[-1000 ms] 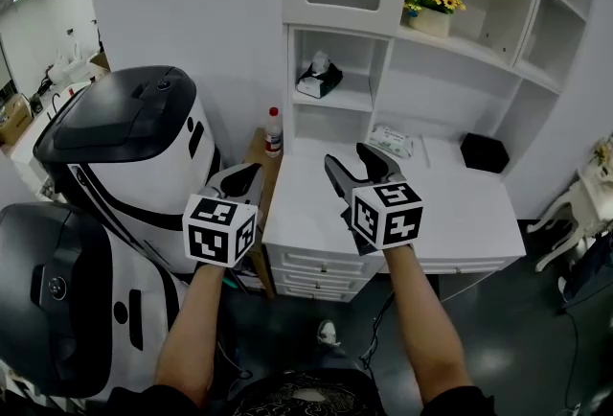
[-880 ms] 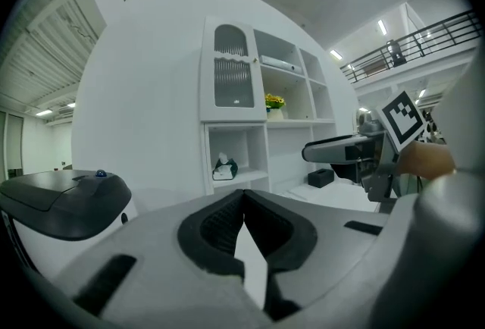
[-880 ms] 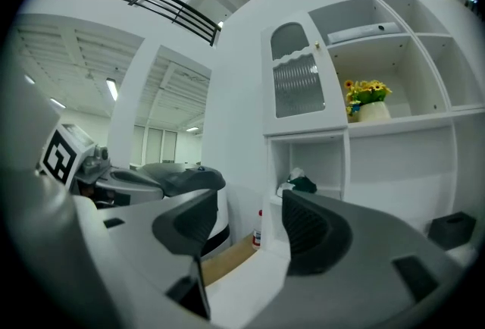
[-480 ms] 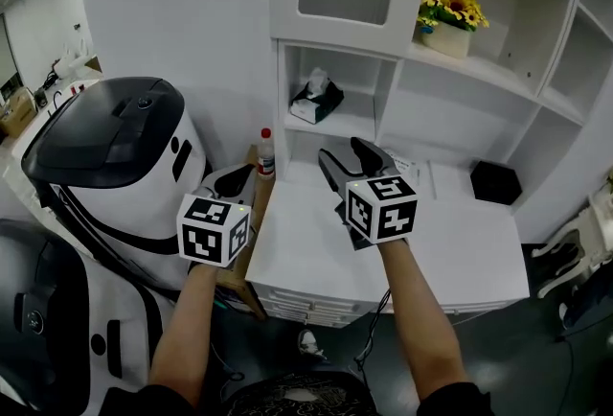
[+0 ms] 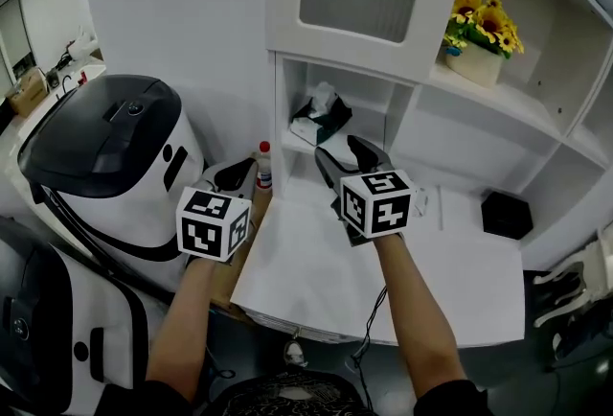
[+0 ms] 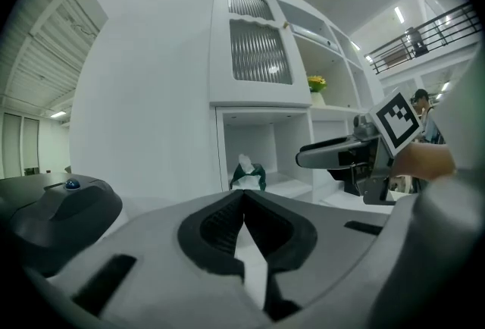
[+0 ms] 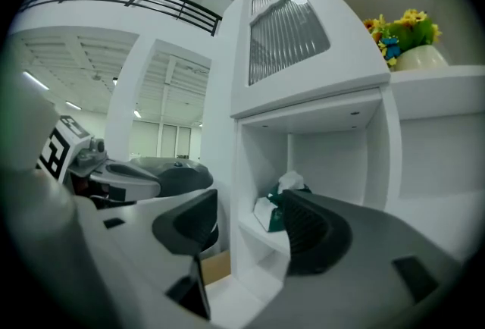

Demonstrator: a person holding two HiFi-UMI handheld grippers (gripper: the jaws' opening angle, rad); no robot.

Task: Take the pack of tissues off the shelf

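Observation:
A green and white tissue pack with a tissue sticking up sits in the lower left cubby of the white shelf unit. It also shows in the left gripper view as tissue pack and in the right gripper view as tissue pack, partly behind the right jaw. My right gripper is open, held just in front of and below that cubby, empty. My left gripper is shut with nothing in it, lower and to the left beside the desk edge.
A white desk top spreads below the shelves. A small bottle with a red cap stands at its left edge. A black box sits at the right. Sunflowers in a pot stand on an upper shelf. A large black-and-white machine fills the left.
Both grippers and the head have come closer to the shelf unit. The right gripper has risen toward the tissue cubby. The jaws look unchanged.

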